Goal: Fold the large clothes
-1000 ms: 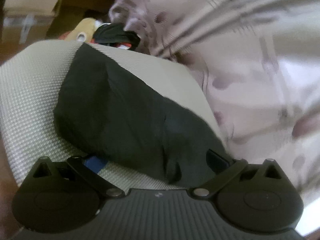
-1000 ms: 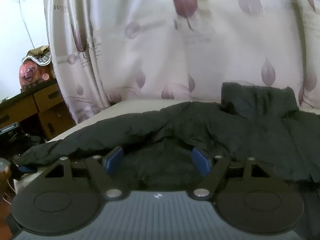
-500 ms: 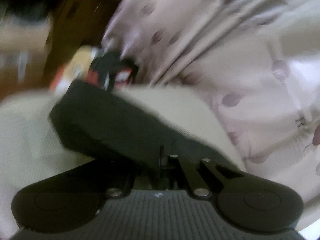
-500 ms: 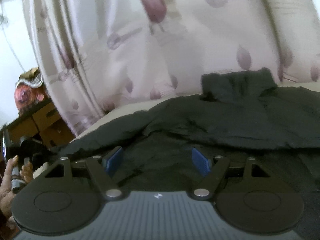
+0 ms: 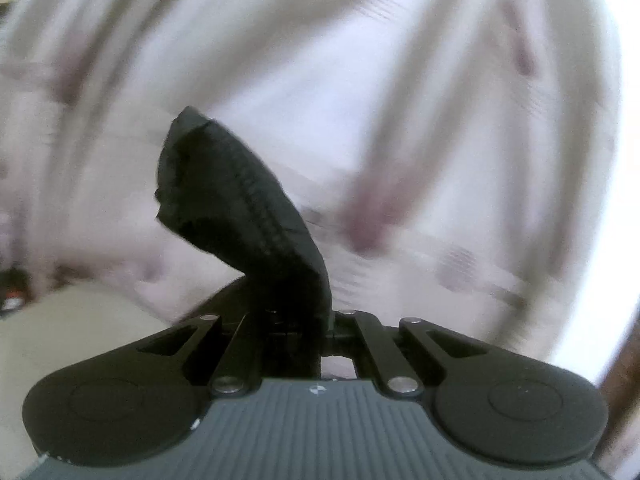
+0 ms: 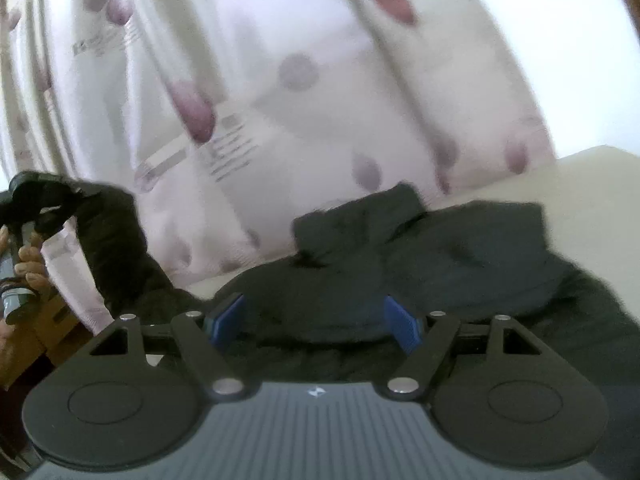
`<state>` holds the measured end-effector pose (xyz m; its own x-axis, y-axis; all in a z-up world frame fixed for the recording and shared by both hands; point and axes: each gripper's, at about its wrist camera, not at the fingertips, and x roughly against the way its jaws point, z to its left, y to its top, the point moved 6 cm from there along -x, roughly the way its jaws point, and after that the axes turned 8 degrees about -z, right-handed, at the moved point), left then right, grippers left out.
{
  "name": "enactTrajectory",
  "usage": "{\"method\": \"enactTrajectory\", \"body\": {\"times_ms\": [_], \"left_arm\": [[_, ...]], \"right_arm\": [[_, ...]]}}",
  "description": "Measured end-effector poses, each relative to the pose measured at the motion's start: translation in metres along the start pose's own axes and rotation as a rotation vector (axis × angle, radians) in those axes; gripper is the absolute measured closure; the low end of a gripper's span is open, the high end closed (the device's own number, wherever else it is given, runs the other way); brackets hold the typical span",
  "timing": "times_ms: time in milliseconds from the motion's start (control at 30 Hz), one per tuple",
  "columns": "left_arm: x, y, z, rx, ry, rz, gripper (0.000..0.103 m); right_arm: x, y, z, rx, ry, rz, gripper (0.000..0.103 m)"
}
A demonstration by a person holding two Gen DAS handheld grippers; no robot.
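Note:
A large black garment [image 6: 440, 264] lies spread on a cream surface [image 6: 592, 192]. My left gripper [image 5: 296, 320] is shut on the end of its sleeve [image 5: 240, 204], which stands up from the jaws. In the right wrist view that sleeve [image 6: 116, 248] rises at the far left to the left gripper [image 6: 24, 200], held in a hand. My right gripper [image 6: 316, 318] is open, its blue pads [image 6: 228, 316] low over the body of the garment, holding nothing.
A pale curtain with purple drop shapes [image 6: 280, 80] hangs close behind the surface and fills both views. A wooden piece of furniture [image 6: 48, 320] shows at the lower left of the right wrist view.
My left gripper has shut on the sleeve and lifted it off the surface, swinging up toward the curtain. My right gripper stayed open and shifted slightly over the garment.

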<state>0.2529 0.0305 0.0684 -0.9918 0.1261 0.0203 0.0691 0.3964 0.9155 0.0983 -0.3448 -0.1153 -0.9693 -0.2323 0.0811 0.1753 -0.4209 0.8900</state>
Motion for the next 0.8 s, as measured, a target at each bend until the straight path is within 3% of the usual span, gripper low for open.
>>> {"method": "enactTrajectory", "body": {"times_ms": [133,267,467,533,600,700,800], "left_arm": [[-0.023,-0.045,-0.075,-0.077,-0.113,0.078,0.099],[-0.049,-0.109,-0.127,-0.146,-0.191,0.189,0.099],[-0.079,-0.204,-0.151,-0.271,-0.264,0.332,0.094],[-0.083,-0.226,-0.149,-0.327,-0.274,0.336,0.082],[-0.084,-0.241,-0.147,-0.361,-0.285,0.349,0.041],[-0.07,-0.244,-0.143,-0.381,-0.275,0.289,0.006],[-0.054,-0.232,-0.14,-0.384,-0.295,0.246,0.0]], "right_arm": [[0.012,0.013,-0.026,-0.032,-0.03,-0.033,0.027],[0.018,0.021,-0.047,-0.05,-0.056,-0.053,0.027],[0.019,0.02,-0.078,-0.08,-0.092,-0.051,0.027],[0.018,0.019,-0.085,-0.09,-0.098,-0.05,0.027],[0.016,0.019,-0.091,-0.095,-0.102,-0.046,0.027],[0.013,0.021,-0.096,-0.099,-0.101,-0.044,0.027],[0.006,0.026,-0.095,-0.091,-0.093,-0.038,0.026]]}}
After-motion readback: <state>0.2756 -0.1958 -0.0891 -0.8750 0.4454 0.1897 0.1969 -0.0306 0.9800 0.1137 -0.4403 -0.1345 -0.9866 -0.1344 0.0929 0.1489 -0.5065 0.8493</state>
